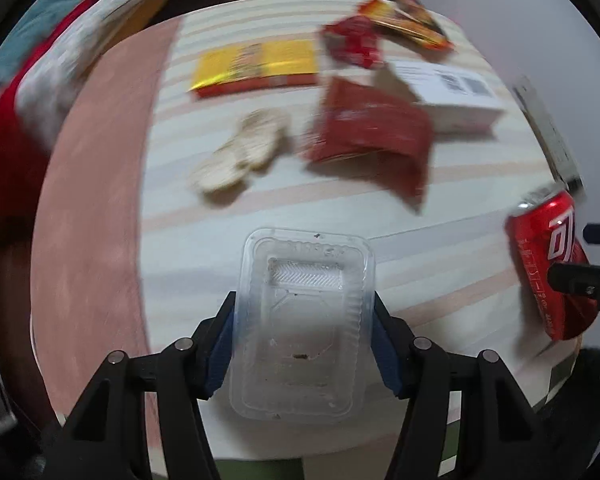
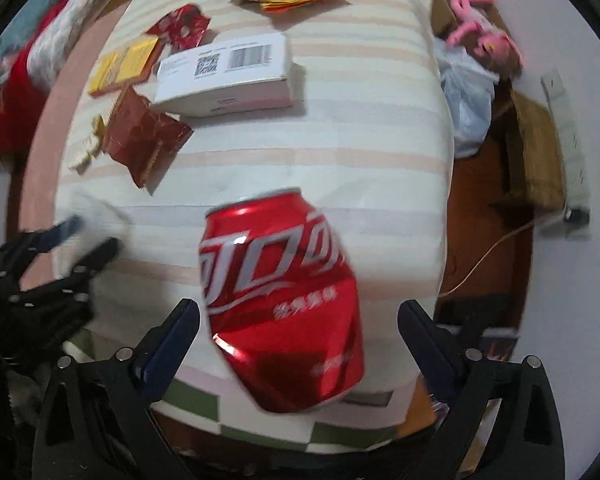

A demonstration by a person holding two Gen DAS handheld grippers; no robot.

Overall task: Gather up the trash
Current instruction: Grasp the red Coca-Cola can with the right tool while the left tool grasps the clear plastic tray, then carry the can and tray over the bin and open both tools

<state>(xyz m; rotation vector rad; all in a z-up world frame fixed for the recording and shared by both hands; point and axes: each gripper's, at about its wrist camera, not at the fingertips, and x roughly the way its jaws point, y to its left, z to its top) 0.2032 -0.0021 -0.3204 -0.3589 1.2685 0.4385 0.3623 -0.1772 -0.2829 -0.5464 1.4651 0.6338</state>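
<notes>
This looks like a bedroom in a home. A soft bed with a cream and peach striped sheet point(image 2: 340, 128) fills the middle. At 10 o'clock in the right wrist view lies a red and white fluffy blanket point(image 2: 28, 80). At 2 o'clock, beside the bed, an open brown cardboard box point(image 2: 536, 148) sits on the floor, with a pink stuffed toy point(image 2: 480, 32) and a pale plastic bag point(image 2: 466, 96) near it. Snack wrappers lie on the sheet, like the shiny yellow and red packet point(image 1: 256, 66).
</notes>
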